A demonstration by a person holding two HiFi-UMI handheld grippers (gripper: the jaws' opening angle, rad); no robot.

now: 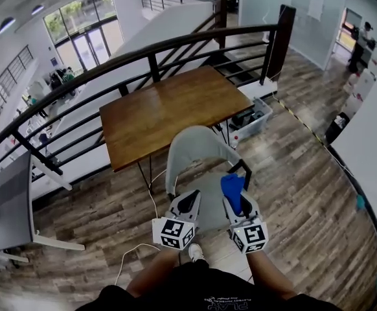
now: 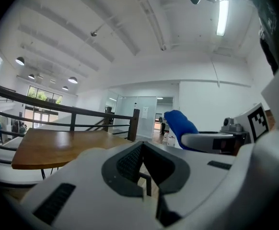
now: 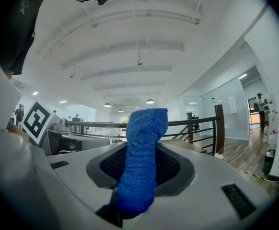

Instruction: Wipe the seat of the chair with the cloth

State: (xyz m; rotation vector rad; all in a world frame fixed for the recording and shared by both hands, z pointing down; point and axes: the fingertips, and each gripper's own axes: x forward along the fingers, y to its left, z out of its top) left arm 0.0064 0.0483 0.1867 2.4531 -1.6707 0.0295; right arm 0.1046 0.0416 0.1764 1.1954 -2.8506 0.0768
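Blue cloth (image 3: 143,133) pinched in right tool (image 1: 240,206); left tool (image 2: 142,150) closed, empty

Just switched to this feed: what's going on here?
A person stands over a grey chair with a gripper in each hand. The right gripper is shut on a blue cloth that sticks up out of it. The left gripper is shut and empty. Both hang above the seat.

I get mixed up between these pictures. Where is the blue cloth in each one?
Head view: blue cloth low, right of centre, in the right gripper.
Left gripper view: cloth right of centre.
Right gripper view: cloth dead centre, clamped between the jaws.
Shared landmark: the dark railing.
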